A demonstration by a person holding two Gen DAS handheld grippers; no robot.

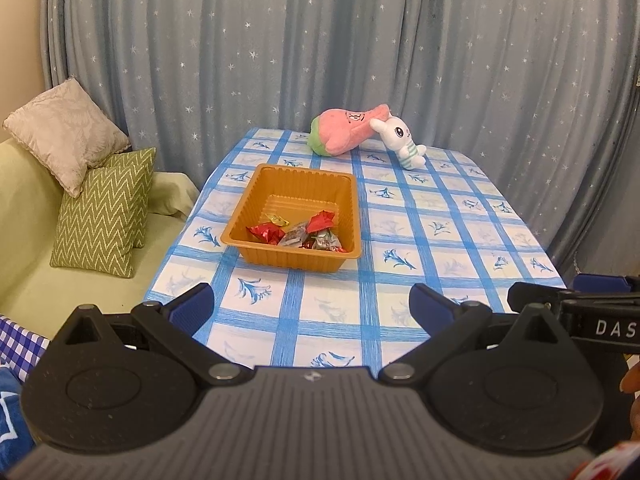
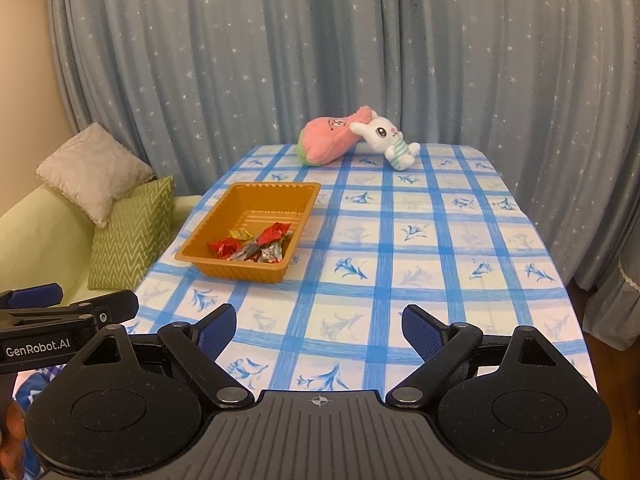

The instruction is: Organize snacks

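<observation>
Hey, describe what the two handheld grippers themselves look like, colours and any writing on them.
Both are matte black plastic with ribbed grey bodies, round pivot discs and silver rivets. The left gripper and right gripper each carry two fingers with textured blue pads. White lettering reads GenRobot.AI on the left gripper's side, DAS on the right's.

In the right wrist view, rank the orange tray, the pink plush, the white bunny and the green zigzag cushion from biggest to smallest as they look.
1. Orange tray
2. Green zigzag cushion, close to the tray and partly hidden, so the top two are unsure
3. Pink plush
4. White bunny

Both plush toys sit farthest away, so they look smaller than they are.
</observation>
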